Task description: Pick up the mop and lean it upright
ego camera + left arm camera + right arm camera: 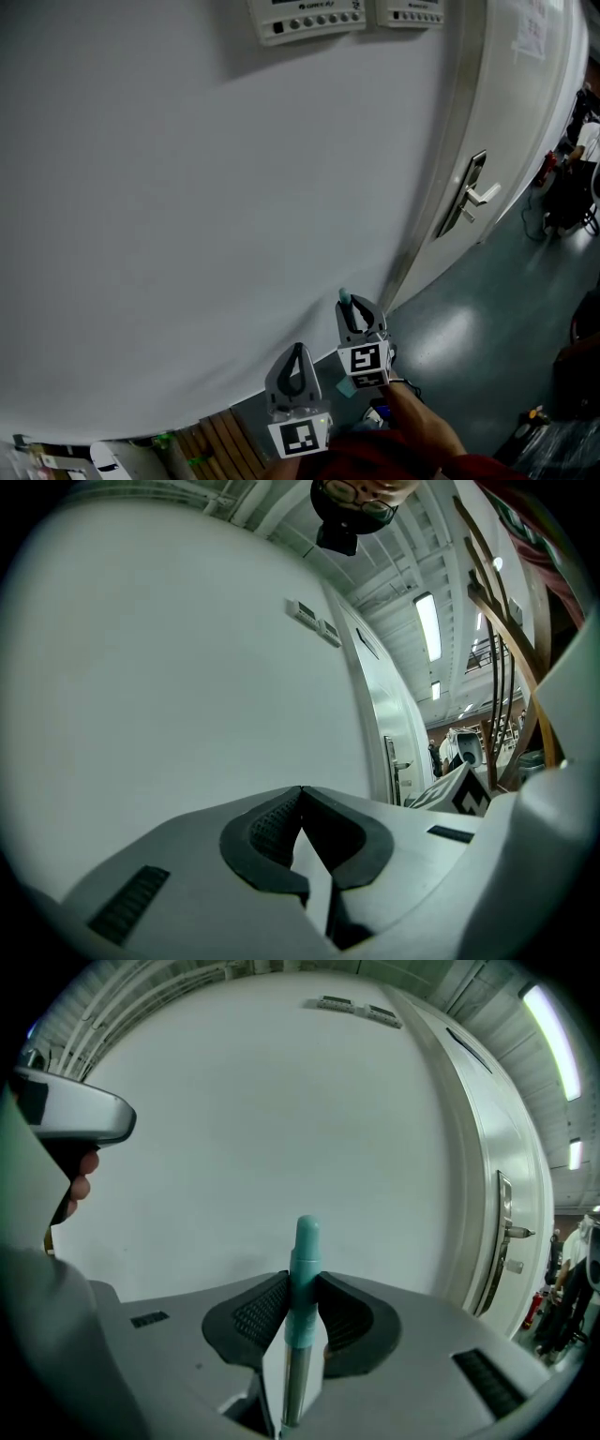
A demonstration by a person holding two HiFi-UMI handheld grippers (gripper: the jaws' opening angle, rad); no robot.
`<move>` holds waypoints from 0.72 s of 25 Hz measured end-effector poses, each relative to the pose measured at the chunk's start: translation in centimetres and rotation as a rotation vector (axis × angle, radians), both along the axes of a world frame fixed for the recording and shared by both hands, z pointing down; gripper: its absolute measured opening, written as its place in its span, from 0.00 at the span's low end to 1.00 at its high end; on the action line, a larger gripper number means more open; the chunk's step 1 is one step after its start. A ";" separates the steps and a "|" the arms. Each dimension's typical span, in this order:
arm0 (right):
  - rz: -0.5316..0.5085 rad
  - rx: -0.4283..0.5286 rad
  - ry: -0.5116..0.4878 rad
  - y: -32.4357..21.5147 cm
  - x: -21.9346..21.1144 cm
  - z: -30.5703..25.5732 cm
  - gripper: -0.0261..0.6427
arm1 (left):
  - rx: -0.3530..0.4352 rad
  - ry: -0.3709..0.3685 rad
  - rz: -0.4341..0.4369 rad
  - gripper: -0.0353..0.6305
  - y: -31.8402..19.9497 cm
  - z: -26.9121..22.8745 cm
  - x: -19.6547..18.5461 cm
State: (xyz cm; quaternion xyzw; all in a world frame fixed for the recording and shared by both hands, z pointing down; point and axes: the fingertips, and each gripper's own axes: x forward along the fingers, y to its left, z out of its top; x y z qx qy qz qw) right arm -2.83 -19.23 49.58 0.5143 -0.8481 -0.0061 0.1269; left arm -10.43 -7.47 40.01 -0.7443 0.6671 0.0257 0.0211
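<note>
**Mop handle gripped by the wall**

My right gripper (pixel 302 1309) clamped the teal-capped silver metal mop handle (pixel 305 1246), its tip poking past the pads, near the plain white wall (pixel 187 187) beside the white door (pixel 506 141). My left gripper (pixel 301 797) was closed on nothing.

Right gripper (pixel 302 1309) clamped on upright teal-tipped mop handle (pixel 303 1269), white wall (pixel 262 1129) ahead, door (pixel 487 1194) at right
</note>
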 end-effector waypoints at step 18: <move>0.004 0.000 -0.020 -1.5 -1.2 0.2 0.20 | 0.005 0.020 0.001 0.07 0.5 -0.1 -0.2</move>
